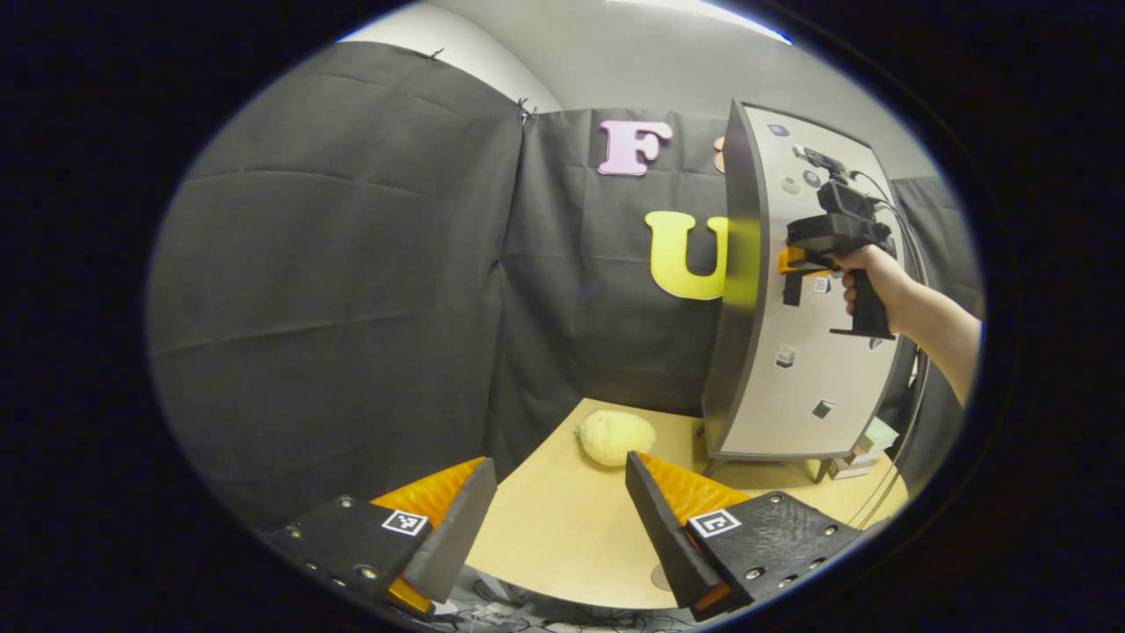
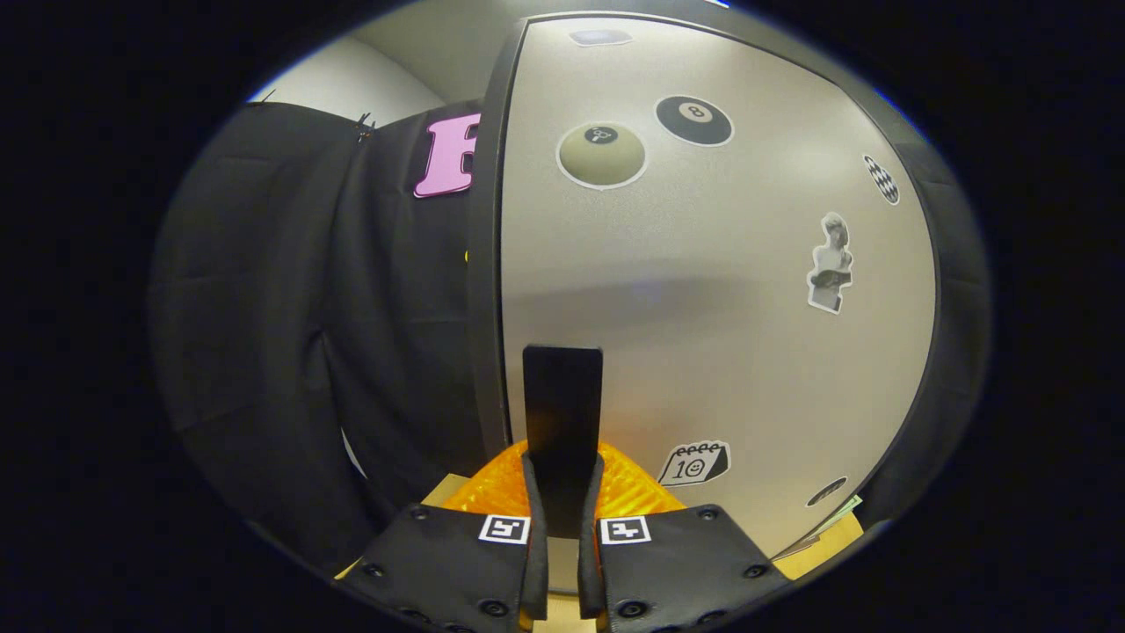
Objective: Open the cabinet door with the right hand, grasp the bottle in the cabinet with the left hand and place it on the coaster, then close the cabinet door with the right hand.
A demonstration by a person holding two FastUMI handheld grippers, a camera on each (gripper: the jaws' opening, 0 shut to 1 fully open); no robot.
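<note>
Booth wall: black cloth (image 1: 352,290) hangs behind the table and the cabinet.
Cabinet: stands upright on the far right part of the table (image 1: 562,527), in the left gripper view. Its door (image 2: 703,290) is pale grey with a dark edge and carries several stickers; it looks closed against the cabinet body.
Table: light wood top, with a pale yellow rounded object (image 1: 615,437) lying on it just left of the cabinet's foot.
Door handle: a flat black handle (image 2: 562,413) stands upright near the door's left edge, in the right gripper view.
Right hand-held gripper (image 2: 562,505): clenched on the door handle, both fingers pressing its sides. In the left gripper view it sits against the door front, held by a person's hand (image 1: 866,272).
Left hand-held gripper (image 1: 562,519): released, fingers spread wide with nothing between them, above the near edge of the table and well apart from the cabinet.
Bottle: cannot be located; the door hides the cabinet interior.
</note>
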